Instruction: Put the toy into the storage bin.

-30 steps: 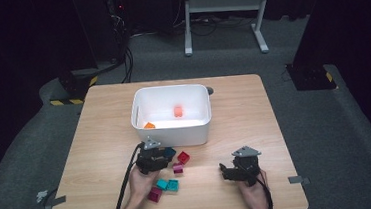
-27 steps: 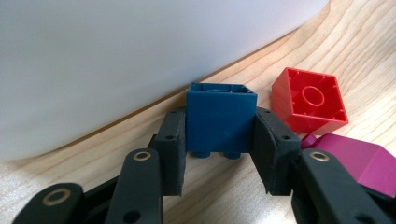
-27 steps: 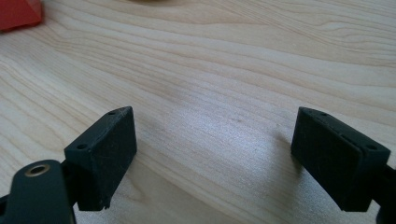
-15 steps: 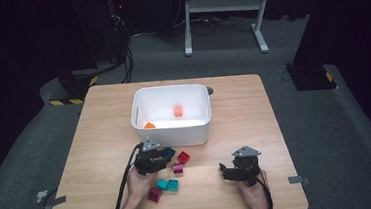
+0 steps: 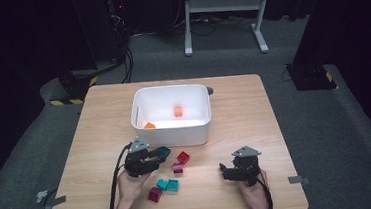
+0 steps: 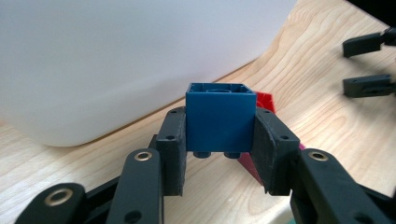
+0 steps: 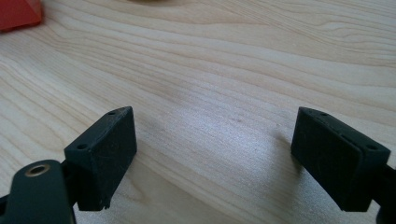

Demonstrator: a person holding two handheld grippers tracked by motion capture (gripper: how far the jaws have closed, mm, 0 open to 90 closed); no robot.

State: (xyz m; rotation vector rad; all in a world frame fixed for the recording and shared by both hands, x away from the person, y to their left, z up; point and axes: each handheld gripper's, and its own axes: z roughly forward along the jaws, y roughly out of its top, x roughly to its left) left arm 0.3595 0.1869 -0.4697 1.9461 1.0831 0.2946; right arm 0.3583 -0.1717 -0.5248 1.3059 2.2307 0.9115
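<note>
My left gripper (image 5: 160,153) is shut on a dark blue brick (image 5: 163,150) and holds it just above the table, in front of the white bin (image 5: 171,131). In the left gripper view the blue brick (image 6: 219,119) sits squarely between both pads (image 6: 173,149), studs down, with the bin wall (image 6: 116,60) close behind. My right gripper (image 5: 225,171) rests low over the table at the front right. It is open, and bare wood lies between its pads (image 7: 105,149). Two orange bricks (image 5: 178,111) lie inside the bin.
Loose bricks lie between the hands: a red one (image 5: 183,157), a magenta one (image 5: 178,168), two teal ones (image 5: 168,184) and another magenta one (image 5: 155,193). A red brick (image 6: 265,100) lies just behind the held one. Bare wood flanks the bin on both sides.
My left gripper has lifted a little off the table with the blue brick in it. The right gripper has stayed where it was.
</note>
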